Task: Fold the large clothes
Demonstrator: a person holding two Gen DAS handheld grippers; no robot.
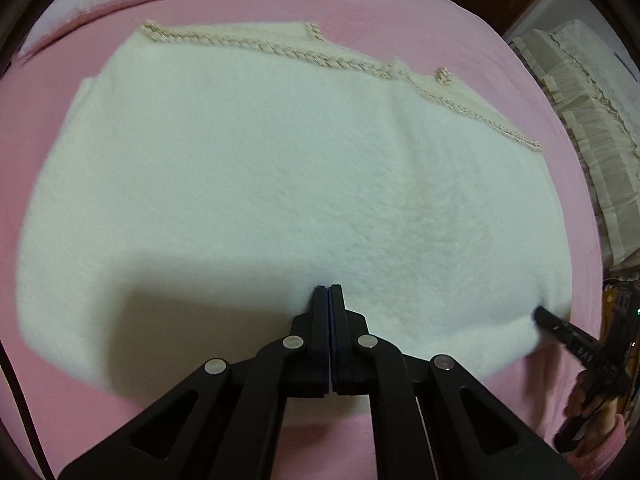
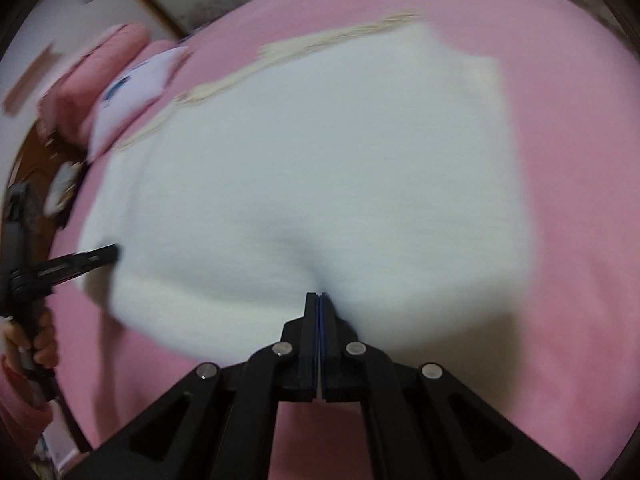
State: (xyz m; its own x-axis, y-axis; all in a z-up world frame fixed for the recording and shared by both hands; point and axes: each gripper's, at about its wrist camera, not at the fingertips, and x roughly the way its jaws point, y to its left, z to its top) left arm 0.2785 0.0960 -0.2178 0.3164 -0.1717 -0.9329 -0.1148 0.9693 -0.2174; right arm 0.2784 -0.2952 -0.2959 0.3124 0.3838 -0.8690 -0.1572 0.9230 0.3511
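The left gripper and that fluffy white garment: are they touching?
Touching. In the left wrist view the left gripper has its shut tips sunk into the near edge of the white garment, with no gap showing.

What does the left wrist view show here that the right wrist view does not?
Left wrist only: cream ruffled bedding beyond the bed's edge, and the garment's braided trim in sharp detail. Right wrist only: a rolled pink quilt behind the pillow. Both: the white fluffy garment on the pink sheet, with left gripper and right gripper shut at its near edge.
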